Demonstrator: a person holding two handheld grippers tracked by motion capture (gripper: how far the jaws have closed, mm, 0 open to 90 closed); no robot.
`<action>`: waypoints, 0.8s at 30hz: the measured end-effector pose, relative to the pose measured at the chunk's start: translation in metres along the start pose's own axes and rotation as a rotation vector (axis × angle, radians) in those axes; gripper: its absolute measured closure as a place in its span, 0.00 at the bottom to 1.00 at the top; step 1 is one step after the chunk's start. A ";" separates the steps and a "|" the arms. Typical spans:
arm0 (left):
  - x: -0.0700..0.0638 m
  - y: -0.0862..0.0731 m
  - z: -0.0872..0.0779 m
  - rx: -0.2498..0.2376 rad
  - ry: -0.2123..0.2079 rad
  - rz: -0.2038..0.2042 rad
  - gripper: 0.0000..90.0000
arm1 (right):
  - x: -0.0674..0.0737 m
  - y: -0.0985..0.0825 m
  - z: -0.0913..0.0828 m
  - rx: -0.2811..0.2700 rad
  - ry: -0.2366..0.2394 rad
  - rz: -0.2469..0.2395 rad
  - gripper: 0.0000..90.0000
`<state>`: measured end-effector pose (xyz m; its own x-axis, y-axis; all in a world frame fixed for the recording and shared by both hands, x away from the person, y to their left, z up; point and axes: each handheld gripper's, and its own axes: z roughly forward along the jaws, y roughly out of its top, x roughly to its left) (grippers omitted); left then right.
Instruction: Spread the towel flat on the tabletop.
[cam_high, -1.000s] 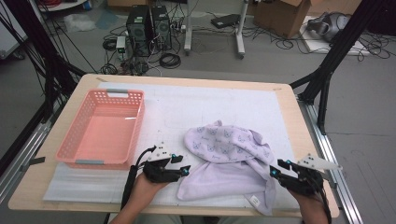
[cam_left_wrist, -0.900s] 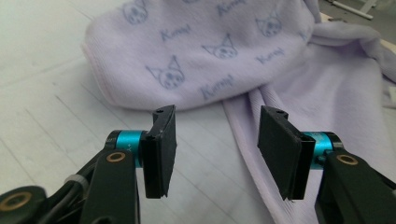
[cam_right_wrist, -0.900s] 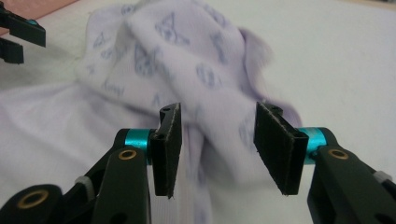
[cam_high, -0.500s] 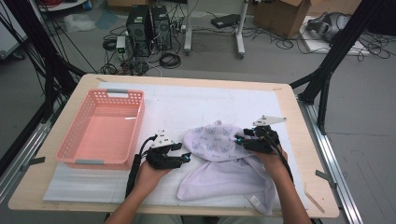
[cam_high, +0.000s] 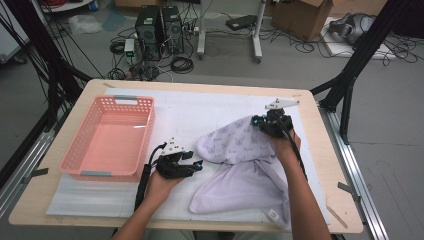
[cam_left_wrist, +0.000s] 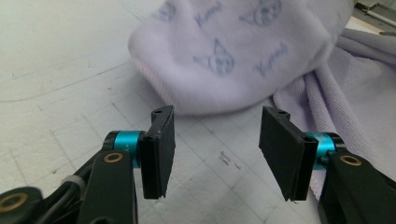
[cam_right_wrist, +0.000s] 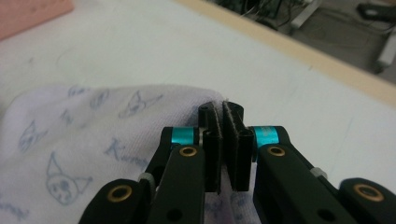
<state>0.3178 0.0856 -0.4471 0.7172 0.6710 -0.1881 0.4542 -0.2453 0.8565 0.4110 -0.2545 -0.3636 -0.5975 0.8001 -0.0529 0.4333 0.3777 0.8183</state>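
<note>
High view: right gripper (cam_high: 261, 121) pinches towel (cam_high: 240, 170) edge; left gripper (cam_high: 196, 163) gapes beside it.

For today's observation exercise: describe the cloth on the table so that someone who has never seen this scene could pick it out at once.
Start at the wooden table with its white mat. Right of the pink basket lies a pale lilac towel, rumpled and folded over itself. It is the one soft thing there, printed with small cat faces and script, and the right gripper is shut on its far edge.

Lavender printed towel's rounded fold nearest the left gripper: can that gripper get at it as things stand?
Probably yes. The left gripper stands open, facing the lavender printed towel, with bare white mat between and nothing in the way.
</note>
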 end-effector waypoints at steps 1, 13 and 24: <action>0.000 0.000 0.000 0.003 0.003 -0.006 0.51 | -0.003 0.007 0.002 -0.016 -0.018 0.001 0.96; -0.003 -0.001 0.007 0.017 -0.012 -0.021 0.50 | -0.023 0.031 0.016 -0.126 -0.126 0.163 0.76; -0.020 0.028 0.036 0.088 -0.069 0.052 0.50 | -0.019 -0.014 -0.037 -0.072 -0.073 0.071 0.68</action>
<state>0.3350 0.0399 -0.4368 0.7744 0.6065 -0.1801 0.4580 -0.3411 0.8209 0.3911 -0.2925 -0.3530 -0.5155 0.8563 -0.0324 0.4215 0.2864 0.8604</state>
